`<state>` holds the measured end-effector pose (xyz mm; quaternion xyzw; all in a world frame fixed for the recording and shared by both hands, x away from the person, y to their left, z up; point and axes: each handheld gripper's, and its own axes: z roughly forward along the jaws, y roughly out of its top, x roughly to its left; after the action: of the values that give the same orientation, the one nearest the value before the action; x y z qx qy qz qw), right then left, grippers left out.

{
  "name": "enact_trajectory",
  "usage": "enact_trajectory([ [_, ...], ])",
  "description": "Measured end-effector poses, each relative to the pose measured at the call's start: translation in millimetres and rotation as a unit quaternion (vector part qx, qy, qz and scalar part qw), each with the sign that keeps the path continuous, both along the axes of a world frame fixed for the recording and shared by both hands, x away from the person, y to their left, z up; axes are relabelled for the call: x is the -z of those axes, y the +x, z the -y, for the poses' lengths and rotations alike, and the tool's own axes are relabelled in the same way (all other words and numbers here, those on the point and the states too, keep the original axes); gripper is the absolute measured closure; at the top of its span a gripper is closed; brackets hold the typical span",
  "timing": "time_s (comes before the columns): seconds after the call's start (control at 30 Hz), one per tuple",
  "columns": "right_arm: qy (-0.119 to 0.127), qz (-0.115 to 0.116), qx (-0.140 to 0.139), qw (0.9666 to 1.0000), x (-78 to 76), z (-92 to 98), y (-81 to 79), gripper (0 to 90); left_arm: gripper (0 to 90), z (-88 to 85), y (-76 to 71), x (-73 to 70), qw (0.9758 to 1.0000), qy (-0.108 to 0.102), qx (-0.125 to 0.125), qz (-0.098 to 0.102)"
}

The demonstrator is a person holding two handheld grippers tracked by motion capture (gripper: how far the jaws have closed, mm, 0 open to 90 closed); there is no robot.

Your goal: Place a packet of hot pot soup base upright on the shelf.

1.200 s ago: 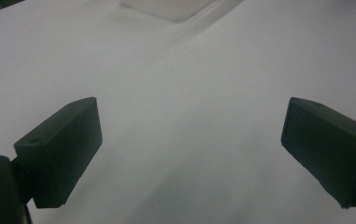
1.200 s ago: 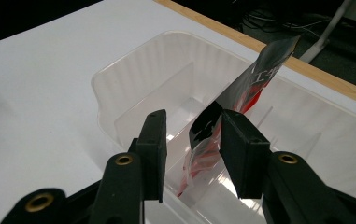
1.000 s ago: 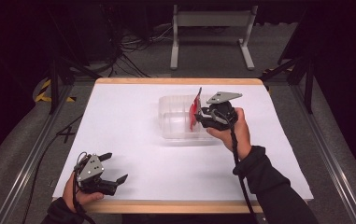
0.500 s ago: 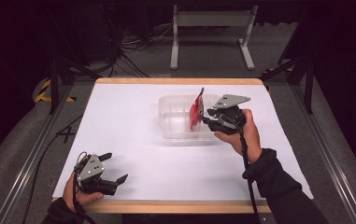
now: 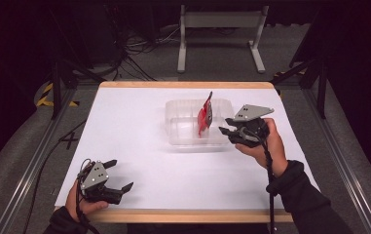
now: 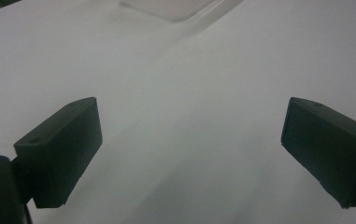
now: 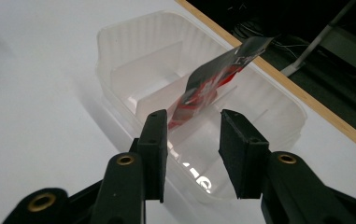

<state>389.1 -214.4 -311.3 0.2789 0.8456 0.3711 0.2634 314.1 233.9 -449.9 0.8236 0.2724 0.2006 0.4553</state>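
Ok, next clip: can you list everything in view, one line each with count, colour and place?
table: one, white top with a wooden edge, centre of the high view.
plastic container: one, clear, with compartments, right of the table's centre.
packet: one, red and black, standing tilted in the container, leaning on a divider.
metal stand: one, grey, on the floor beyond the table.
cables: several, black, on the floor beyond the table's far left corner.
left hand-held gripper: one, black with a grey plate, near left corner of the table, jaws wide open over bare table.
right hand-held gripper: one, black with a grey plate, at the container's right side, jaws apart, nothing between them.
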Motion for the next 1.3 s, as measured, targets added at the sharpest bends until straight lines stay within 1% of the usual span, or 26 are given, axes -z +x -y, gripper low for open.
enact_trajectory([
  [0.13,-0.015,0.012,-0.008,0.9998,1.9,7.0,-5.8,62.2,5.9,0.3,0.2,0.1,1.0000,0.002,-0.001,0.002],
  [0.27,-0.015,0.019,-0.007,0.9997,4.8,14.9,-10.9,62.0,5.9,0.0,-0.1,0.1,1.0000,0.002,0.000,0.000],
  [0.33,-0.017,0.025,-0.009,0.9995,6.1,18.6,-14.0,61.8,5.9,0.0,-0.1,0.1,1.0000,0.002,0.000,0.003],
  [0.43,-0.013,0.027,-0.010,0.9995,8.6,24.7,-17.9,60.9,5.9,-0.2,-0.6,0.0,1.0000,0.001,-0.001,0.001],
  [0.5,-0.015,0.028,-0.008,0.9995,9.6,26.6,-19.2,60.1,5.9,-0.2,-0.6,0.1,1.0000,0.000,-0.001,0.001],
  [0.67,-0.027,0.031,0.002,0.9992,17.5,36.5,-26.4,57.1,5.9,0.1,-0.4,0.0,1.0000,0.002,-0.001,0.003],
  [0.93,-0.034,0.032,0.005,0.9989,28.0,45.3,-35.5,54.7,5.9,1.0,-0.8,-0.1,1.0000,0.005,0.000,0.003],
  [1.0,-0.038,0.035,-0.001,0.9987,32.7,48.7,-39.7,52.2,5.9,0.9,-1.0,0.0,1.0000,0.004,-0.001,0.003],
  [1.13,-0.036,0.044,-0.010,0.9984,37.6,54.4,-44.9,48.9,5.9,1.1,-0.6,0.1,1.0000,0.005,0.000,0.001],
  [1.2,-0.043,0.048,-0.010,0.9978,40.6,56.0,-47.3,46.2,5.9,1.3,-0.9,0.2,1.0000,0.005,0.000,0.001],
  [1.3,-0.040,0.051,-0.020,0.9977,44.9,60.3,-50.5,42.0,5.9,1.0,-0.8,0.1,1.0000,0.005,-0.001,0.002],
])
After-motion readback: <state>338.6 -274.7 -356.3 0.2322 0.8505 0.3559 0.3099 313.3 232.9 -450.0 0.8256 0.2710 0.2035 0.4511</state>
